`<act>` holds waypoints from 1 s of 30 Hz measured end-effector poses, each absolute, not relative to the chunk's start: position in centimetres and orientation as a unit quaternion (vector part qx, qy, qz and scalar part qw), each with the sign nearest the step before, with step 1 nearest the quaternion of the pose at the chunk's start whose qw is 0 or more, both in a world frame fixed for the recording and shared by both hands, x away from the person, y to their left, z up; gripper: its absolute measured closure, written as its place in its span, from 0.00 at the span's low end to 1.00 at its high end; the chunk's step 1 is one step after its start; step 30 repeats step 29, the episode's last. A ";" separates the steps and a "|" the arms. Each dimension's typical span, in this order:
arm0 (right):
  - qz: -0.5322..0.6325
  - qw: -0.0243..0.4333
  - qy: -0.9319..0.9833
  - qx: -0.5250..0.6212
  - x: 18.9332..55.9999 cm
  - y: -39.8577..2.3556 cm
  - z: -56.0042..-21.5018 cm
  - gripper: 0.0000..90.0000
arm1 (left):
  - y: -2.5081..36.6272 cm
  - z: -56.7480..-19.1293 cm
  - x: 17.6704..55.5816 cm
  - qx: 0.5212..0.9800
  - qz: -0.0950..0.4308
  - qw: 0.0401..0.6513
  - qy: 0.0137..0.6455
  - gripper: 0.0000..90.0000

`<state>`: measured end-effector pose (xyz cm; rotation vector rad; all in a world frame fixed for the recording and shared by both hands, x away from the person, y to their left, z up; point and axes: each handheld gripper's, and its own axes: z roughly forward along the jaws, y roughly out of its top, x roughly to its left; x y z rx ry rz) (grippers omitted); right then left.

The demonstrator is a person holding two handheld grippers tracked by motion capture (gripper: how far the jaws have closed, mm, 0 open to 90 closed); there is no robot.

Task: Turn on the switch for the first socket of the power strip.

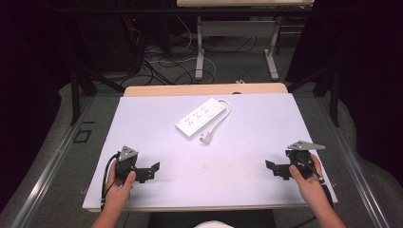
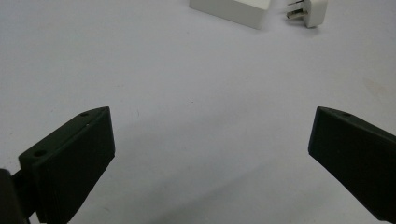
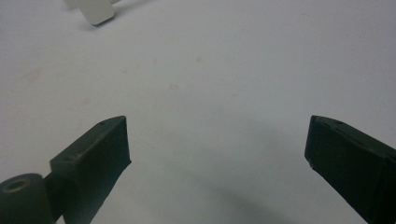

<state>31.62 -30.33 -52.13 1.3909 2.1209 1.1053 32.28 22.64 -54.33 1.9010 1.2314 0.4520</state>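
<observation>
Power strip [image 1: 199, 118], white, lies flat near the centre of the table [image 1: 142, 118], well beyond both grippers. It likely handles as a rigid, fairly light plastic bar with smooth, somewhat slippery sides; gripping across its narrow width seems best. Its stiff cord [image 1: 223, 115] curls round the far end to a plug [image 1: 206, 137] resting just beside the strip. The tabletop is pale and matte; dark floor with cables lies behind. The left gripper [image 1: 153, 169] and right gripper [image 1: 269, 166] hover with jaws spread wide, holding nothing.
</observation>
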 end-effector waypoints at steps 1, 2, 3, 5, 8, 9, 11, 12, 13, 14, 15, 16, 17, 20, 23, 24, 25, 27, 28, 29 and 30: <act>0.393 0.188 0.750 0.498 31.5 -30.5 -52.4 0.07 | 22.7 -54.3 32.3 0.755 0.178 0.403 0.486 0.00; 0.393 0.188 0.748 0.501 31.4 -30.7 -52.7 0.07 | 22.7 -54.3 32.3 0.755 0.178 0.403 0.486 0.00; 0.395 0.185 0.746 0.503 31.4 -30.9 -52.9 0.07 | 22.7 -54.3 32.3 0.756 0.174 0.402 0.486 0.00; 0.397 0.179 0.739 0.514 31.2 -31.1 -53.2 0.07 | 22.6 -54.3 32.3 0.753 0.179 0.404 0.488 0.00; 0.396 0.185 0.736 0.516 31.2 -31.5 -53.5 0.07 | 22.7 -54.2 32.3 0.758 0.172 0.400 0.486 0.00; 0.394 0.191 0.735 0.517 31.2 -31.6 -53.6 0.07 | 22.7 -54.2 32.3 0.758 0.173 0.399 0.485 0.00; 0.392 0.196 0.735 0.517 31.2 -31.8 -53.8 0.07 | 22.7 -54.2 32.3 0.758 0.172 0.400 0.485 0.00; 0.392 0.197 0.729 0.526 31.2 -31.9 -54.1 0.07 | 22.7 -54.2 32.3 0.758 0.172 0.400 0.485 0.00; 0.392 0.199 0.727 0.527 31.2 -32.1 -54.4 0.07 | 22.7 -54.2 32.3 0.758 0.172 0.401 0.486 0.00; 0.391 0.196 0.724 0.533 31.2 -32.2 -54.5 0.07 | 22.8 -54.2 32.3 0.758 0.173 0.401 0.484 0.00; 0.392 0.196 0.722 0.535 31.2 -32.3 -54.7 0.07 | 22.8 -54.2 32.3 0.758 0.172 0.401 0.485 0.00; 0.393 0.194 0.721 0.538 31.2 -32.4 -54.8 0.07 | 22.8 -54.2 32.3 0.756 0.173 0.403 0.486 0.00; 0.393 0.194 0.721 0.538 31.2 -32.4 -54.8 0.07 | 22.8 -54.2 32.3 0.756 0.174 0.404 0.486 0.00; 0.393 0.196 0.716 0.542 31.1 -32.6 -55.0 0.07 | 22.8 -54.2 32.3 0.758 0.172 0.401 0.485 0.00; 0.394 0.198 0.715 0.542 31.1 -32.6 -55.2 0.07 | 22.8 -54.2 32.3 0.758 0.173 0.400 0.486 0.00; 0.394 0.198 0.715 0.542 31.2 -32.6 -55.2 0.07 | 22.8 -54.2 32.3 0.758 0.173 0.400 0.486 0.00; 0.395 0.199 0.715 0.542 31.2 -32.6 -55.2 0.07 | 22.8 -54.2 32.3 0.758 0.173 0.400 0.486 0.00; 0.395 0.200 0.713 0.543 31.2 -32.6 -55.2 0.07 | 22.8 -54.2 32.3 0.758 0.173 0.399 0.486 0.00; 0.395 0.198 0.714 0.543 31.2 -32.6 -55.2 0.07 | 22.8 -54.2 32.4 0.758 0.173 0.399 0.486 0.00; 0.395 0.197 0.715 0.543 31.2 -32.6 -55.2 0.07 | 22.8 -54.2 32.4 0.758 0.174 0.399 0.485 0.00; 0.395 0.197 0.715 0.543 31.2 -32.6 -55.2 0.07 | 22.8 -54.2 32.4 0.758 0.174 0.399 0.485 0.00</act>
